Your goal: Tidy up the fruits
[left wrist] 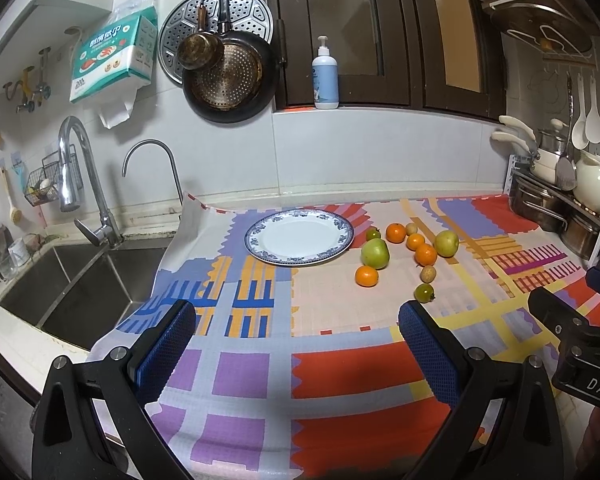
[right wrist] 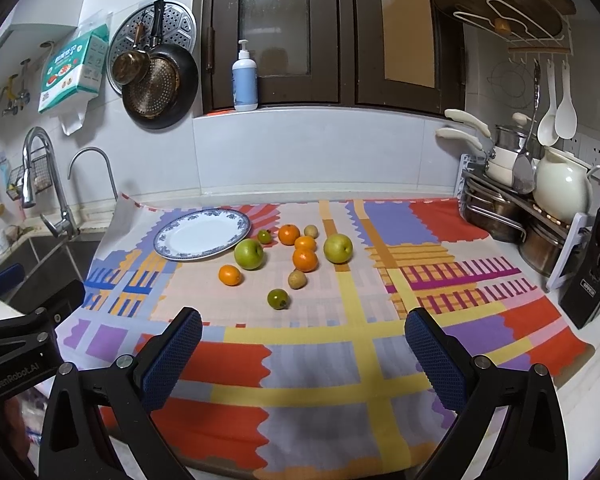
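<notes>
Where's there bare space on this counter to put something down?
The plate is bare. The cloth lies free between the grippers and the nearest green fruit, and right of the yellow-green apple toward the pot rack. Crowded: the fruit cluster beside the plate.

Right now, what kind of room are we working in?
Almost certainly a home kitchen: a steel sink with faucet, pans hanging on the tiled wall, and a rack of pots beside the cloth-covered counter.

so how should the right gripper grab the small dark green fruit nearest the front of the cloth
Grip the small dark green round fruit across its widest middle, coming down from above with the open right gripper. It sits apart from the other fruit, so both fingers have room. Its stem end seems to point right, so close front to back.
</notes>
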Tool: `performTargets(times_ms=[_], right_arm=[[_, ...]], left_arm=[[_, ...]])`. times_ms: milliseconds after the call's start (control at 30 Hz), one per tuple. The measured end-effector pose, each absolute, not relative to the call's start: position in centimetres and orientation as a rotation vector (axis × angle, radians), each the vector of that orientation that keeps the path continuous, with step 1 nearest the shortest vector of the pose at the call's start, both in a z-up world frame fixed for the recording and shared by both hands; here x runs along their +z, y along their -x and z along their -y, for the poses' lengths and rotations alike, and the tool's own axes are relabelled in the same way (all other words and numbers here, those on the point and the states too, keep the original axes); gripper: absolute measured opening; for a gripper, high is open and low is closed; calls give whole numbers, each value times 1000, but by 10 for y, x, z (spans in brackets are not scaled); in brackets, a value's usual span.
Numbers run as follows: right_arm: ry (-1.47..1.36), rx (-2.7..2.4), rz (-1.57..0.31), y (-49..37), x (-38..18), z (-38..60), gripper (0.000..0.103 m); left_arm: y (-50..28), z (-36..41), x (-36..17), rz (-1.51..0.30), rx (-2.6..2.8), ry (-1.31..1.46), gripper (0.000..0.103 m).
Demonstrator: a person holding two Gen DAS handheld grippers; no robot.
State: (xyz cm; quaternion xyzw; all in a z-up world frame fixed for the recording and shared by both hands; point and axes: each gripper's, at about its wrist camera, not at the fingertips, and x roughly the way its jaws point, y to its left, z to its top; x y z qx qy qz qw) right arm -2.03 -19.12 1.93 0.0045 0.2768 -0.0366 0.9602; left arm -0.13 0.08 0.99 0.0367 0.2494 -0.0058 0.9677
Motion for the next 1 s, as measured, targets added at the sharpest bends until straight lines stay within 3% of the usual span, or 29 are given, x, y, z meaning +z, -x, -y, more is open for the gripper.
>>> performTargets(times_ms=[1000], right_arm=[[1,-69,-576,3,18,188,103]], left_arm=[[-13,-4,5,-508,-28,-78,103]])
